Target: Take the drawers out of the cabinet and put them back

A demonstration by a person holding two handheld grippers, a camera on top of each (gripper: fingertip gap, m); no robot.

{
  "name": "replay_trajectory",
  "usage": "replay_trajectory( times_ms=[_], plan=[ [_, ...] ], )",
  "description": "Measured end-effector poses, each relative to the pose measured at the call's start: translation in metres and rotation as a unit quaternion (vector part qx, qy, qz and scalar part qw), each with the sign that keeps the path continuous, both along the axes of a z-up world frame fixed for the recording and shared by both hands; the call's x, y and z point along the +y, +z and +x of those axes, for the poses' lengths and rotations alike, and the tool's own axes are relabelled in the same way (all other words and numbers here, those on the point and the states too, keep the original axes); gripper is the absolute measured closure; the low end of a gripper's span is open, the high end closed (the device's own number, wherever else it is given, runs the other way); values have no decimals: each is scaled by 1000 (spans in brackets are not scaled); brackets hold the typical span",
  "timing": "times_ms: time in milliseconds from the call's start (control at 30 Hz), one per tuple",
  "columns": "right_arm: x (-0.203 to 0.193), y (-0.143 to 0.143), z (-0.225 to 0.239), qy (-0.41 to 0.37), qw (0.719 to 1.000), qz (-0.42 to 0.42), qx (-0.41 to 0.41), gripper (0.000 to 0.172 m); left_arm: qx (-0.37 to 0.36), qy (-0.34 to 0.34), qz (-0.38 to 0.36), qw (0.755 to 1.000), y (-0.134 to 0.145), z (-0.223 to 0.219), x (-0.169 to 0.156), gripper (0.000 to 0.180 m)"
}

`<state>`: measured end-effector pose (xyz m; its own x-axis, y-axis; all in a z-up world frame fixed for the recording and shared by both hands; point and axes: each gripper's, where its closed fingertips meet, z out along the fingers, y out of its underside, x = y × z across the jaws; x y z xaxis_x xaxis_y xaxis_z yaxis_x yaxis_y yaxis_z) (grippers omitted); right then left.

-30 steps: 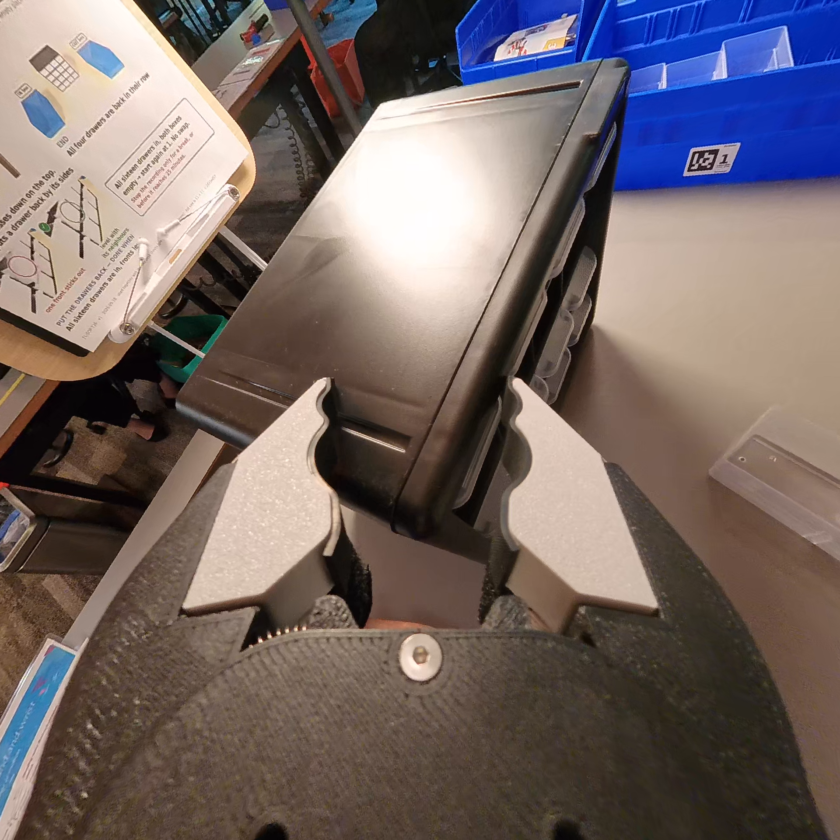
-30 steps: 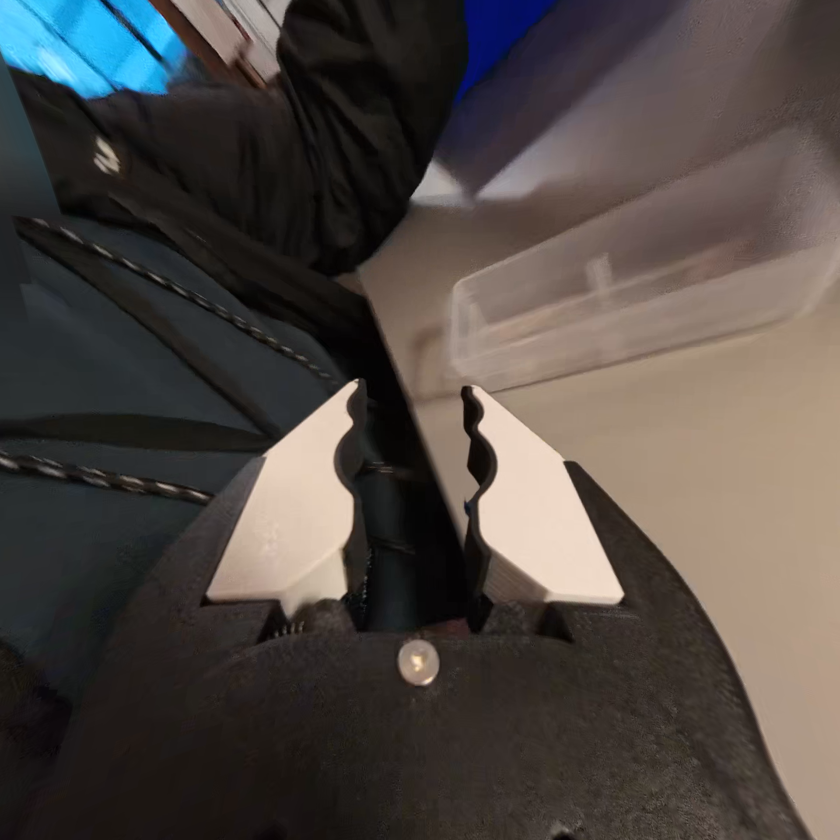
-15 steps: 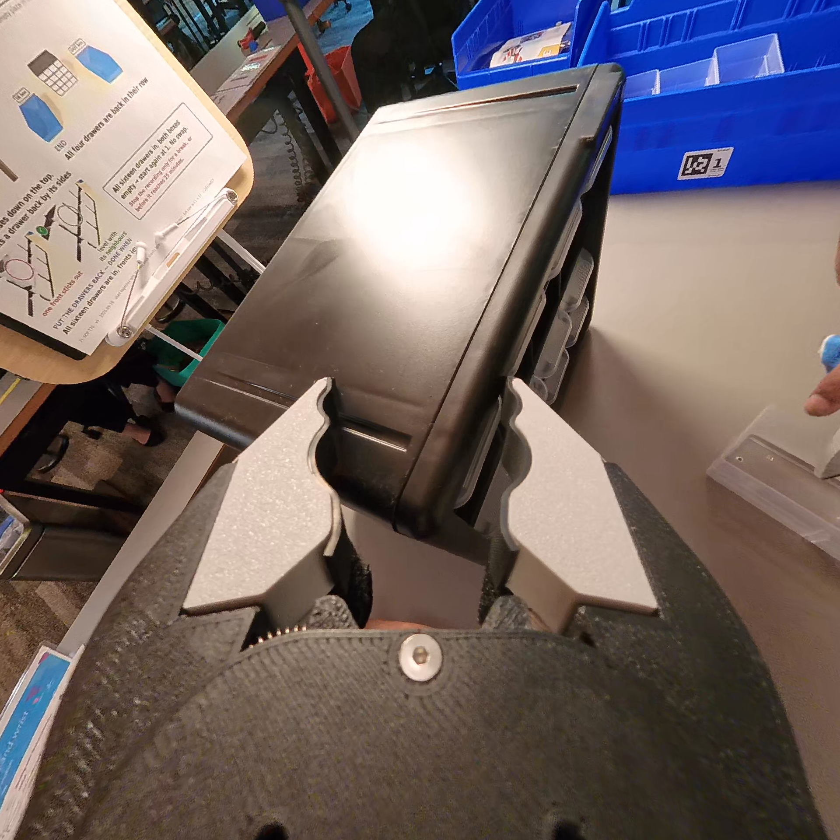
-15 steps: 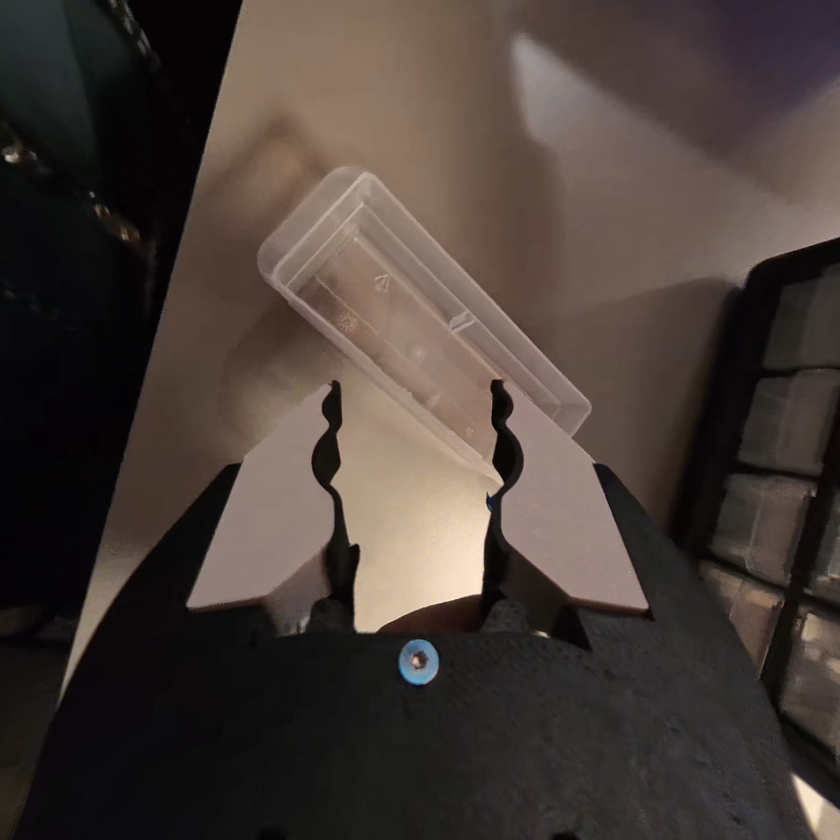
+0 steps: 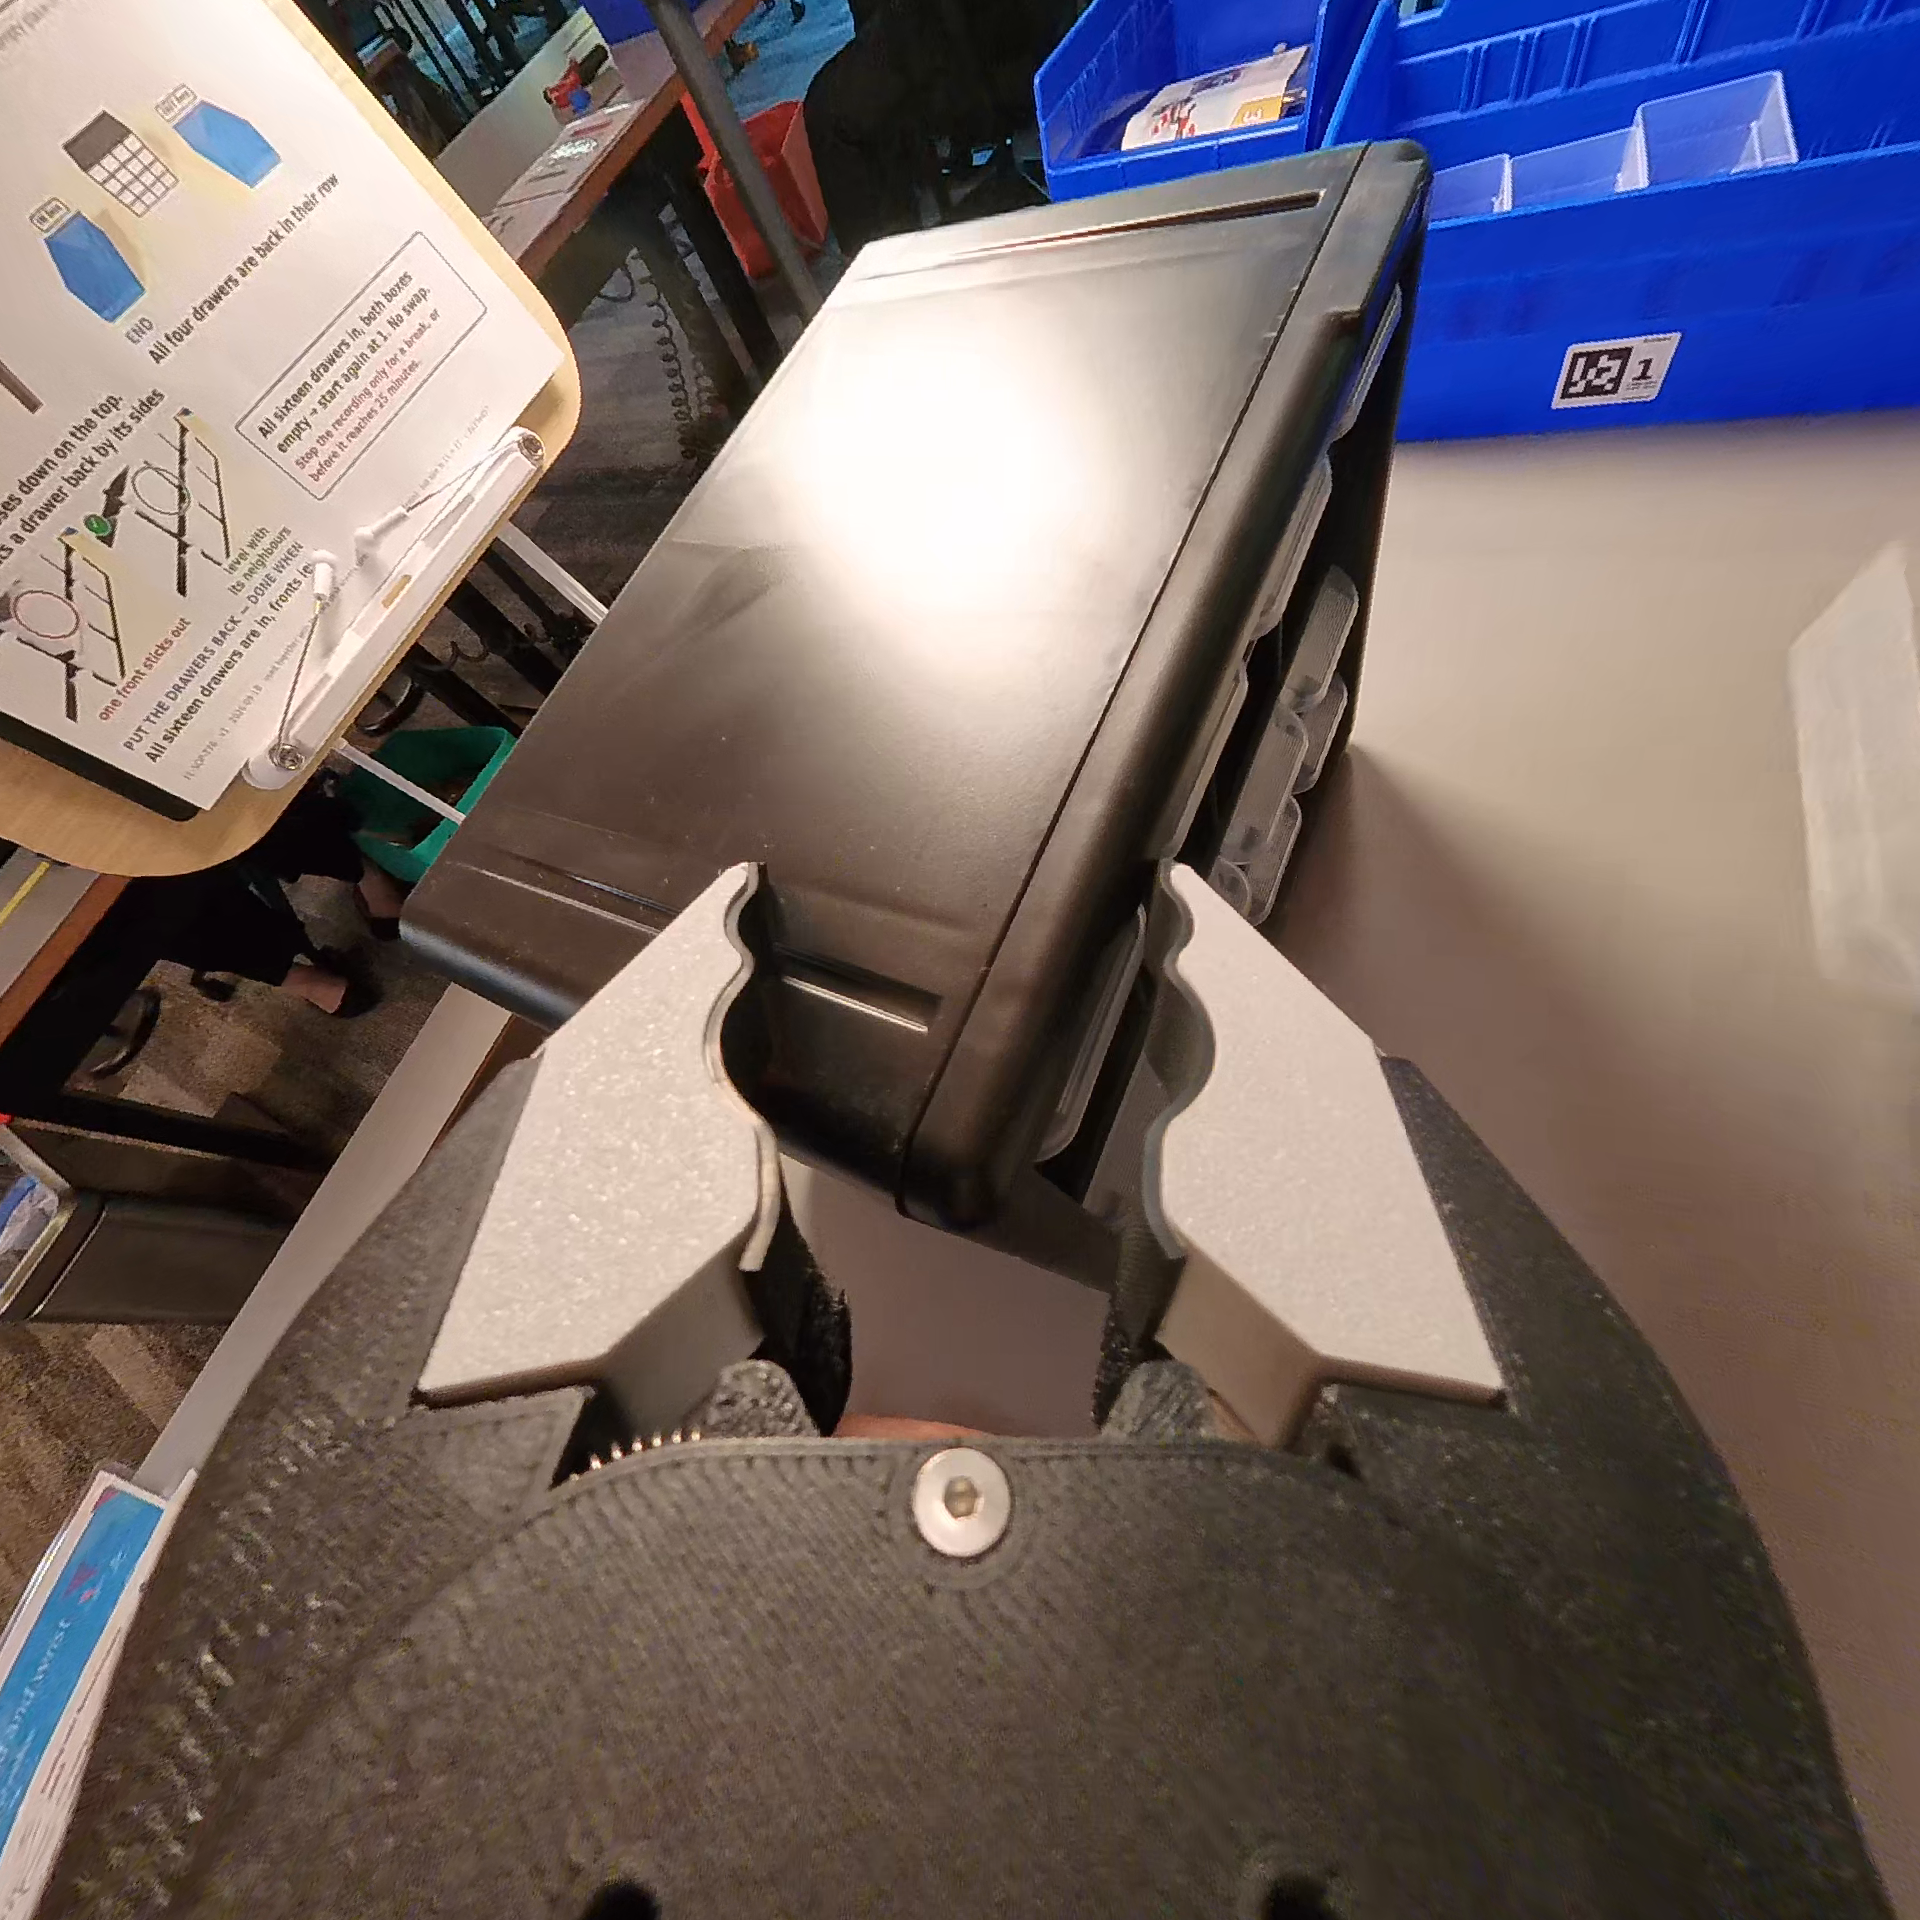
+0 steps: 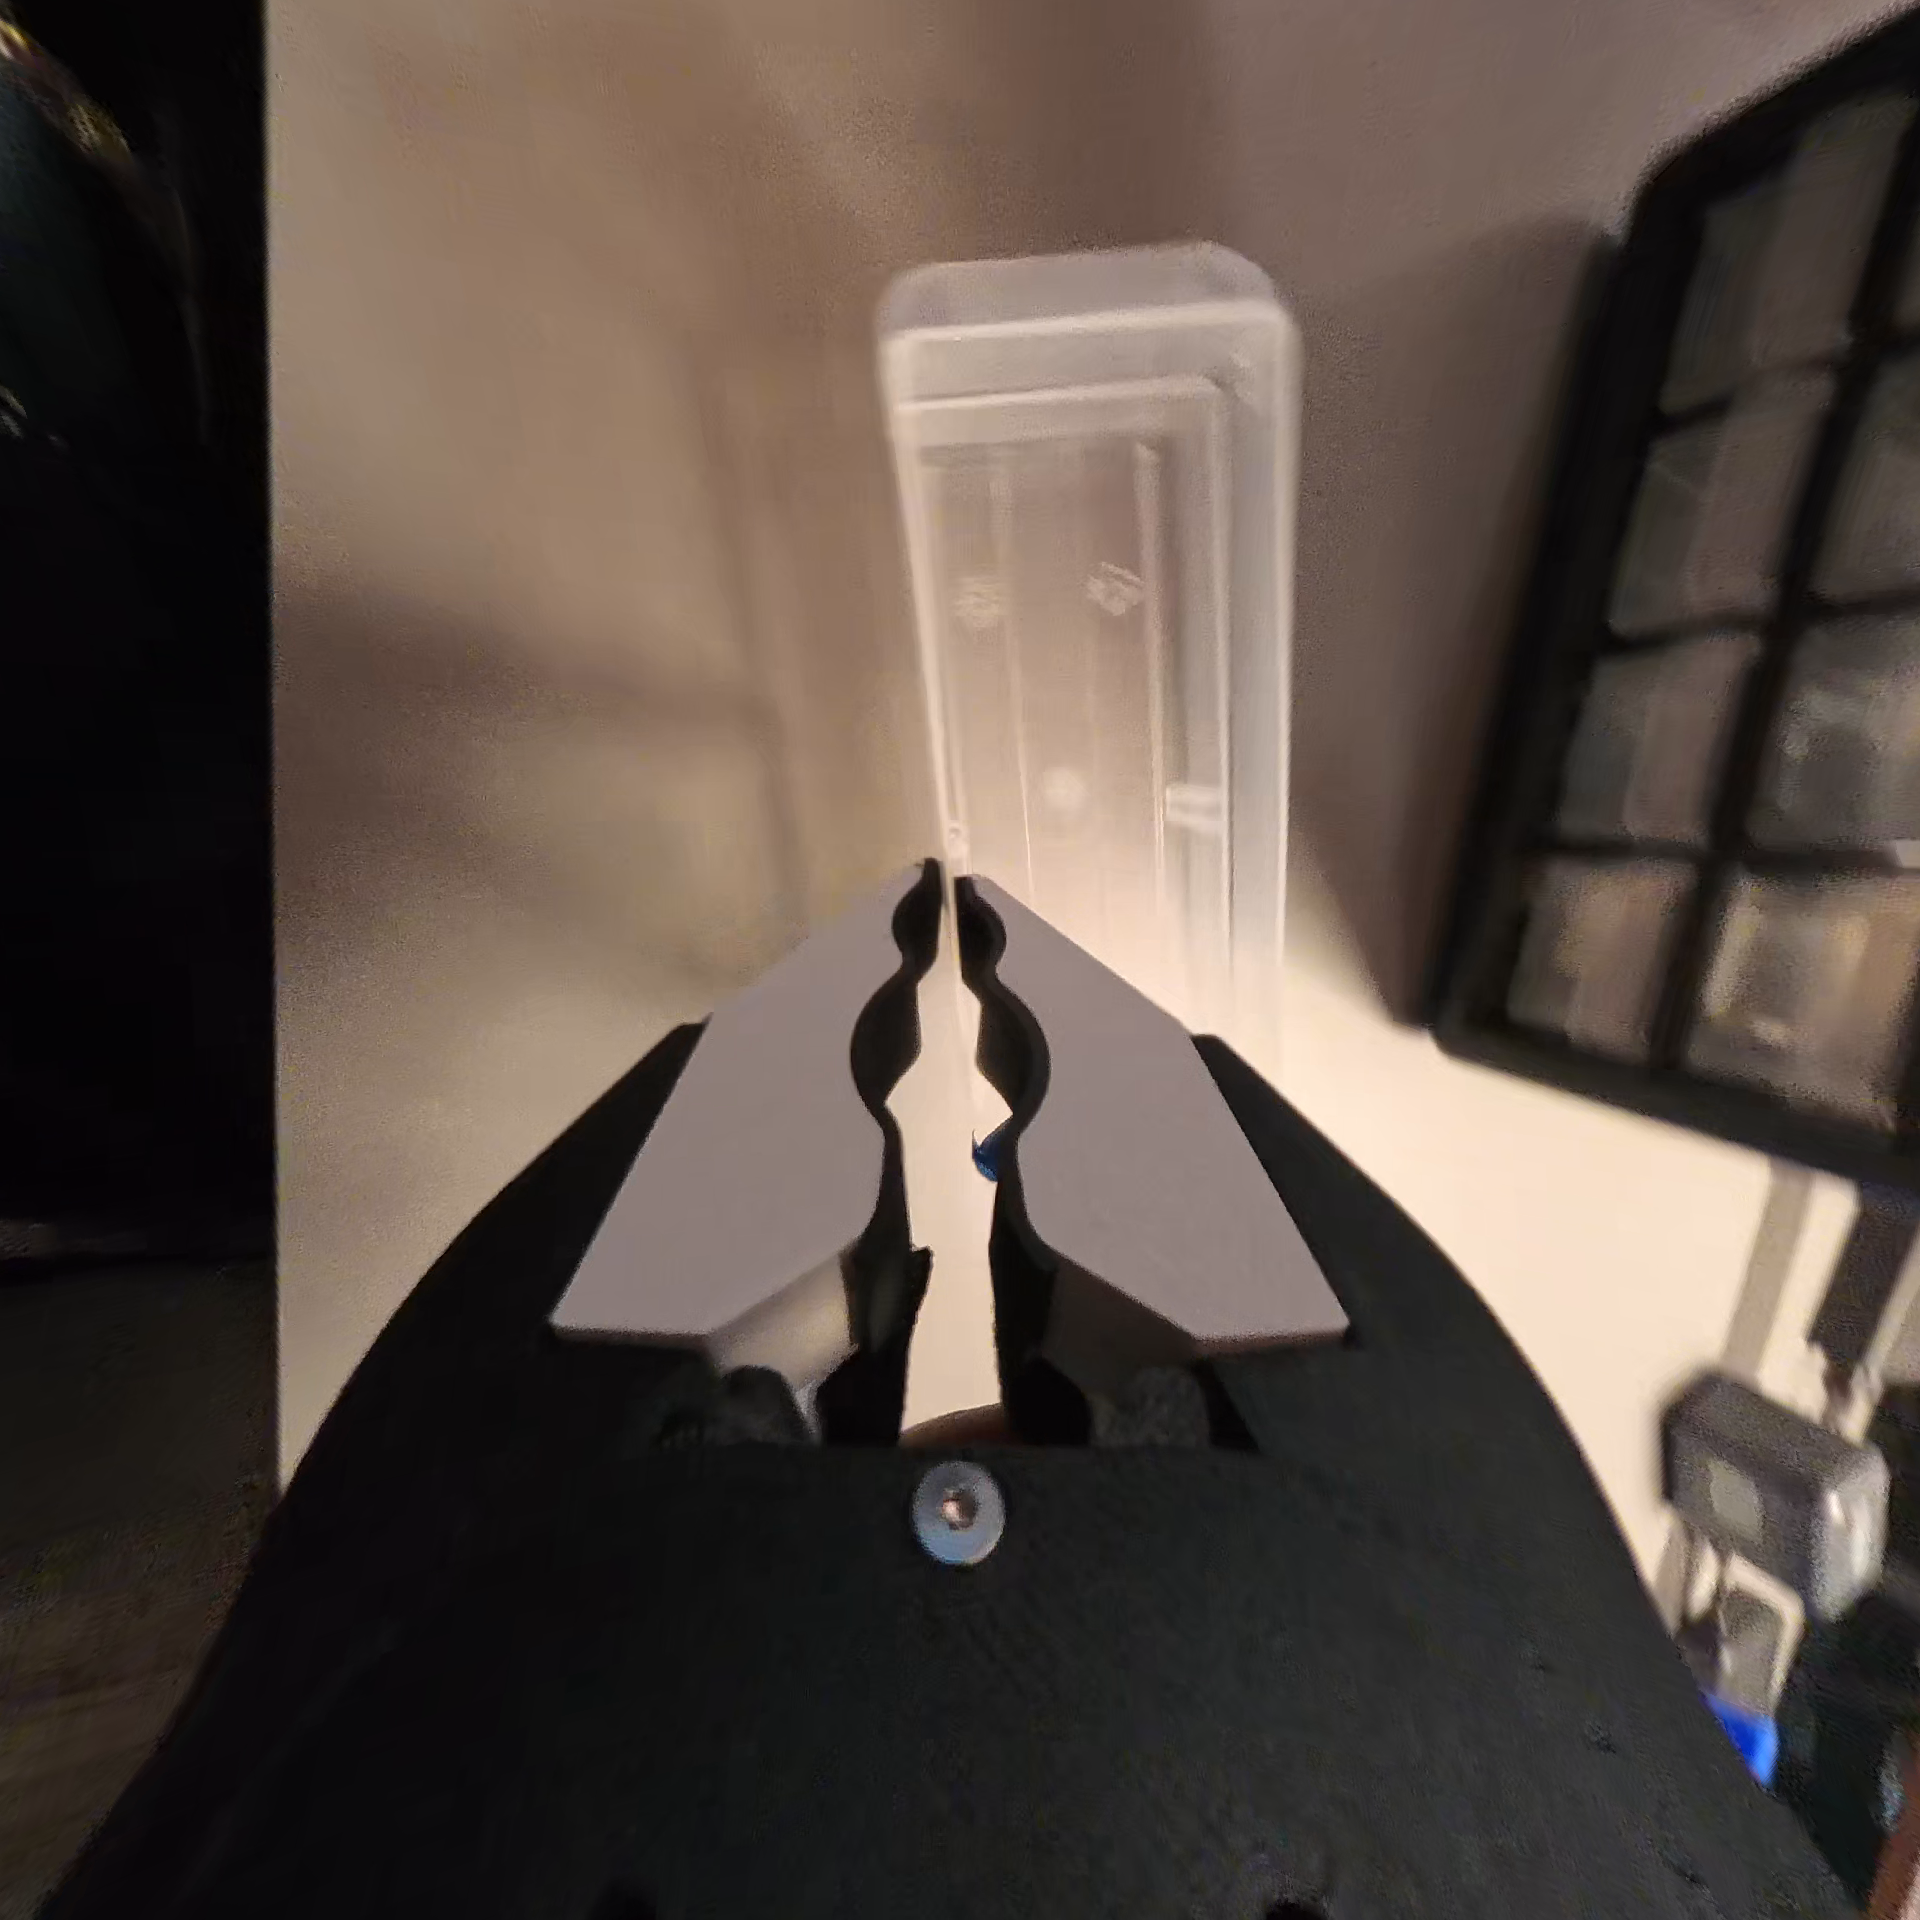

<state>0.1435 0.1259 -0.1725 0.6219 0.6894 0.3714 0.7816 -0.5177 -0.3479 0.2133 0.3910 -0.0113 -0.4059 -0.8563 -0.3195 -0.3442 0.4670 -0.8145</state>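
My left gripper point(image 5: 956, 1029) stood wide, straddling the near corner of the black cabinet point(image 5: 935, 582). One finger lay over the cabinet's top panel and the other sat at its front edge, beside the clear drawer fronts point(image 5: 1288, 665) that showed down that side. I could not tell whether either pad actually pressed on the cabinet. The cabinet rested on the beige table point(image 5: 1558, 1039), near its left edge, with blue bins point(image 5: 1662, 260) behind it. An instruction sheet on a wooden board point(image 5: 208, 416) stood off to the left, beyond the table.

My right gripper point(image 6: 951, 883) was pinched nearly closed, with only a thin slit left between the tips. A thin clear edge ran down that slit, the left side wall of a clear plastic drawer point(image 6: 1091, 582), and the tips were closed on it. The drawer was out of the cabinet and stretched away from me, lengthwise, over the table point(image 6: 520, 520). It was blurred, so I could not make out whether its far end touched the table. The cabinet's front grid of drawers point(image 6: 1745, 623) showed to the right of it, apart from the loose drawer. In the left view the same drawer appeared only as a pale smear point(image 5: 1860, 769) at the right edge.
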Motion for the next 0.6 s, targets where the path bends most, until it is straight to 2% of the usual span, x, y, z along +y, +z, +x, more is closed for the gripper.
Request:
replay_trajectory(
  times_ms=[167,267,333,400,467,600],
  plan=[
    [-61,55,72,-83,992,46,-87,168,0,1,1,1000,0,0,0,108],
    [-113,93,131,-157,976,55,-137,168,1,1,2,1000,0,0,0,104],
    [-155,103,170,-211,965,41,-152,167,1,2,3,1000,0,0,0,104],
    [-195,98,200,-255,956,22,-145,167,2,4,5,1000,0,0,0,104],
    [-227,79,216,-275,954,-10,-116,166,2,6,8,1000,0,-1,0,107],
    [-261,33,227,-260,955,-97,-106,167,3,10,13,1000,0,-1,0,108]
  ],
)
